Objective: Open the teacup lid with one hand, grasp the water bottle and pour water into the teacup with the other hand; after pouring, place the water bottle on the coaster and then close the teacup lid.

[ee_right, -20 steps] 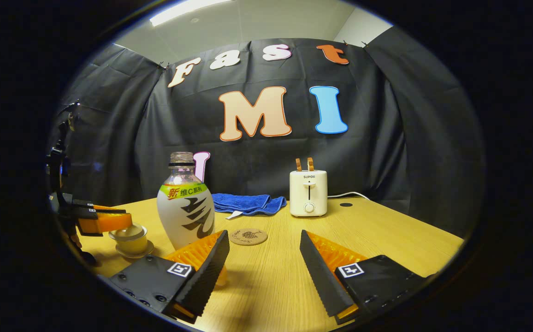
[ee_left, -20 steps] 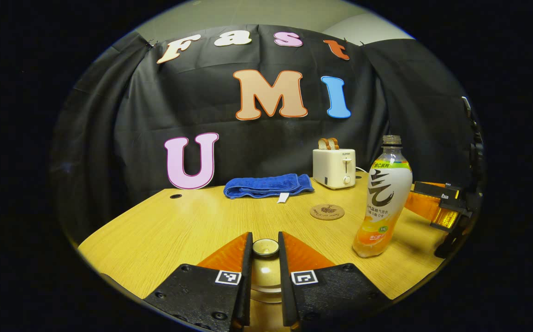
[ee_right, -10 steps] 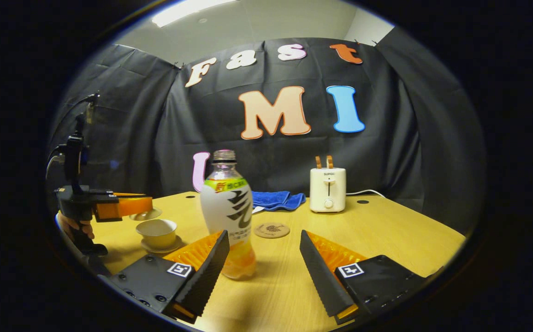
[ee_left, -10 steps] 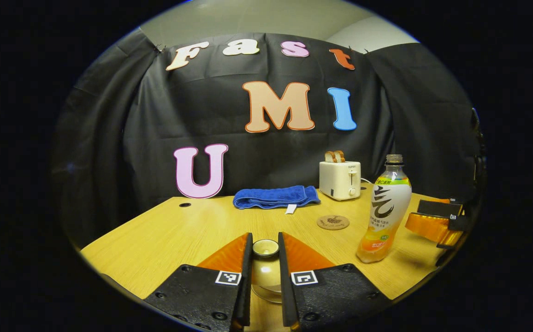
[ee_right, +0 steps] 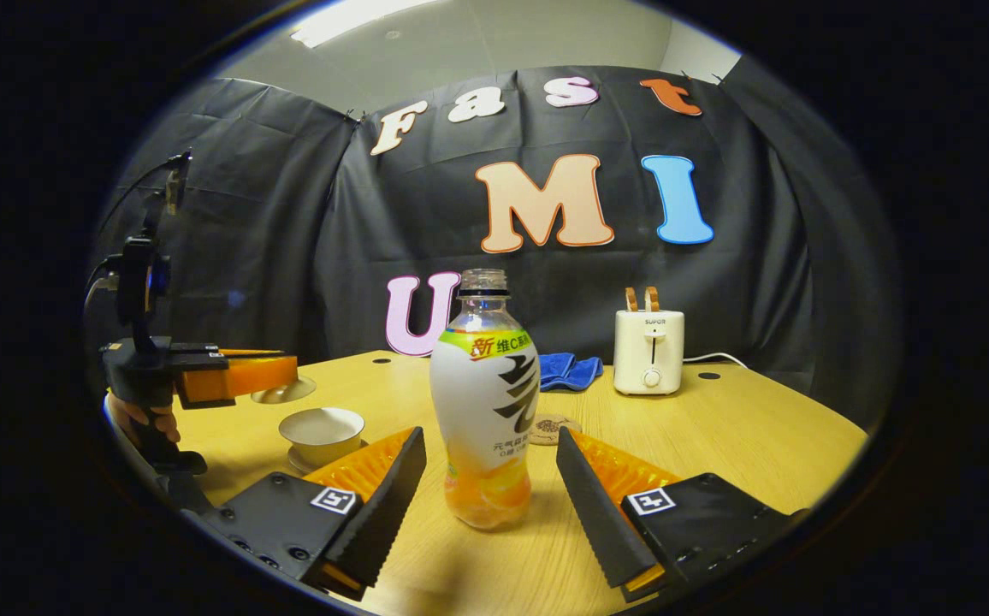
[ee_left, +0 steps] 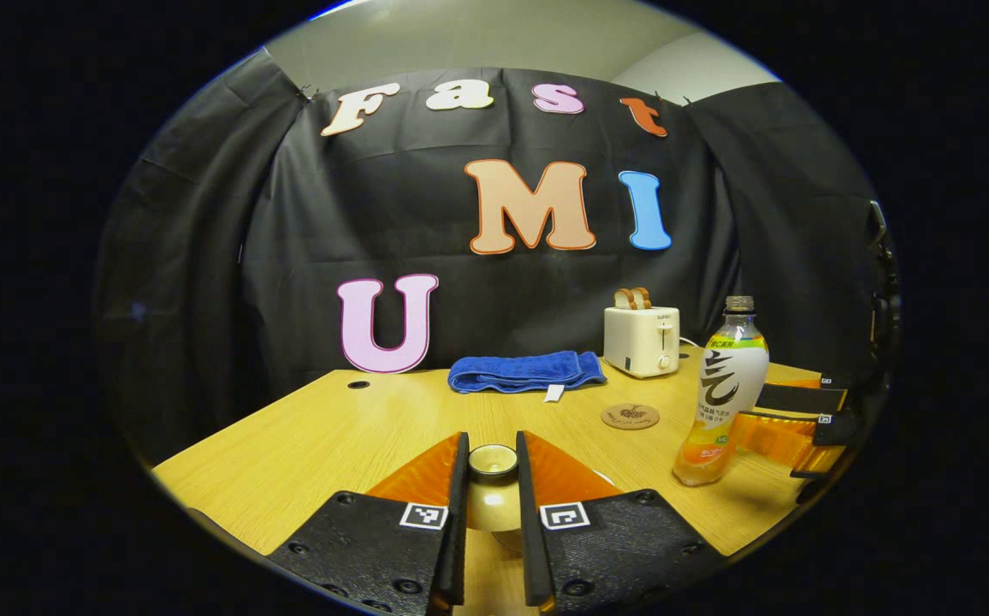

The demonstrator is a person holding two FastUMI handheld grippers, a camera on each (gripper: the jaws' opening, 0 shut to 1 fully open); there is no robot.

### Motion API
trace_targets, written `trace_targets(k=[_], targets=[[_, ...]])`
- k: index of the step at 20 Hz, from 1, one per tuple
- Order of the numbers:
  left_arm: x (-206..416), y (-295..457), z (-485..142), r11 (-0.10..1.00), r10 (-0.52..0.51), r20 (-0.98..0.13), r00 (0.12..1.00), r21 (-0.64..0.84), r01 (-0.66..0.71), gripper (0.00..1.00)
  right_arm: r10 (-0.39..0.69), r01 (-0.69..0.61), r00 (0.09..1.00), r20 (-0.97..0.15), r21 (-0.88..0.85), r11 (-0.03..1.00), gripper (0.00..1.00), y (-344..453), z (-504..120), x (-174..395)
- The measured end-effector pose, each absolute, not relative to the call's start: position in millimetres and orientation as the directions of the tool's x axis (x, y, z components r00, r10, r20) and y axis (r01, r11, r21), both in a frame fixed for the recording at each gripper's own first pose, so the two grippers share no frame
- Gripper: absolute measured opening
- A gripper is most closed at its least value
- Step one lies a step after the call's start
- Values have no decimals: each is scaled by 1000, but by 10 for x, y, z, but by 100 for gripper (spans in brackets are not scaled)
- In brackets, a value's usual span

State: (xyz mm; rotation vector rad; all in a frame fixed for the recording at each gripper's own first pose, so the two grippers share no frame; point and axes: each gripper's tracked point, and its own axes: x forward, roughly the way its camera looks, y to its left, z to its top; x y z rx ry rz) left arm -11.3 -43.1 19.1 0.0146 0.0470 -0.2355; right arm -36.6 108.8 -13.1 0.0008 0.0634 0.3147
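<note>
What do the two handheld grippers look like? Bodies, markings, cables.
The left gripper and the right gripper are built alike: black textured finger mounts, each bearing a small square black-and-white marker, with wedge-shaped fingers ridged along the inner faces. In the right gripper view the left one also shows a black pistol-style handle held in a hand, an upright black mast above it, and a thin cable.

1. The booth is evenly and moderately lit from above; in the right gripper view a ceiling light panel (ee_right: 349, 10) glows at the top.
2. The wooden table (ee_right: 760, 436) looks warm and bright, with soft sheen on its far part, while the cloth backdrop stays dark.
3. The water bottle (ee_right: 486, 402) casts a faint, soft shadow on the table and carries small highlights.
4. Fisheye distortion bows the table edges, and brightness falls off toward the rim.
5. Focus is sharp, with no motion blur.
</note>
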Motion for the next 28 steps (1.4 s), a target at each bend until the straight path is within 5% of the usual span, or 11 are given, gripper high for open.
trace_targets(k=[6,11,15,28], targets=[[-94,-320,134,977,-214,-59,975,-18,214,24,304,-305,948,-89,10,952,96,1194,-170,-207],[-110,-258,97,979,-202,-63,977,-21,201,24,287,-287,954,-91,7,958,75,1222,-180,-122],[-123,-202,107,981,-192,-59,980,-31,191,24,288,-291,954,-86,-28,956,72,1239,-160,-96],[-114,133,85,990,-138,-53,989,-49,136,24,276,-237,961,-8,-533,812,72,1346,67,-7]])
